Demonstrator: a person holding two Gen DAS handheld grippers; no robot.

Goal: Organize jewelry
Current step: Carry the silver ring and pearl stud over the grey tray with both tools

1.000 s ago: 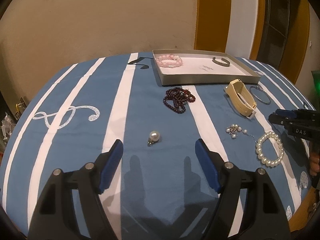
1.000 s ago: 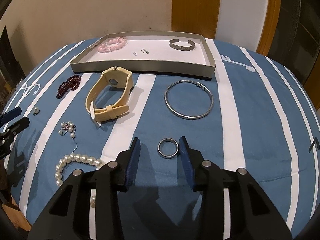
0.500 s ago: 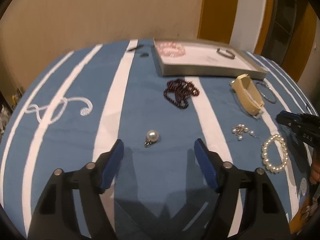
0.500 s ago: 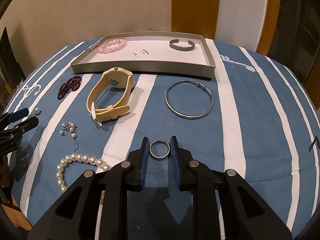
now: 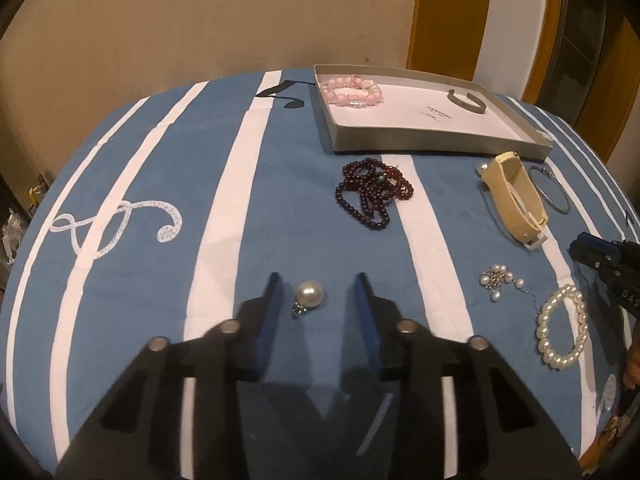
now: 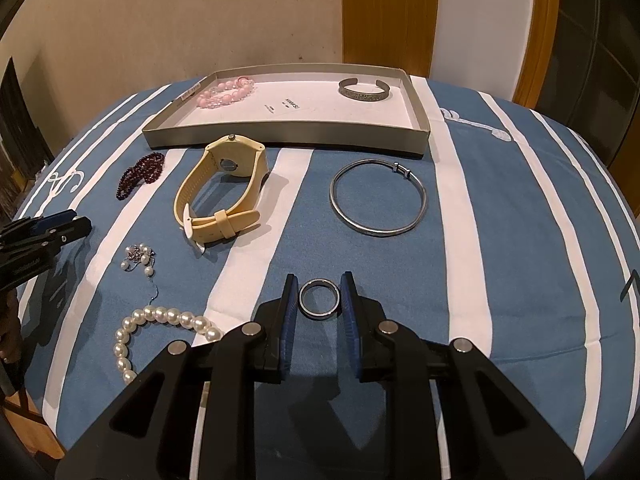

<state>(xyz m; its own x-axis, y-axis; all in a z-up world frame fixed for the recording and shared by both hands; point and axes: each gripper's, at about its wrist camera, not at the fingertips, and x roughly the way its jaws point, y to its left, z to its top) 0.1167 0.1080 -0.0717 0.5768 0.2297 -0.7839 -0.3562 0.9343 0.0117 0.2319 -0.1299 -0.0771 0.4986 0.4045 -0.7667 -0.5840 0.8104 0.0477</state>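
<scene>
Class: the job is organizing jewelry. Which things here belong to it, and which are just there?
Job: tray, ring, pearl pendant, watch, bangle, pearl bracelet, dark beads.
Just there: striped cloth, wall.

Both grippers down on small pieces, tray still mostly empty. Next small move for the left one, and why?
Probably finish closing. The left gripper is closing with the pearl pendant between its fingers, gaps still showing on both sides, so nothing is gripped yet. The right gripper already brackets the ring closely. Lift toward the tray only after contact.
</scene>
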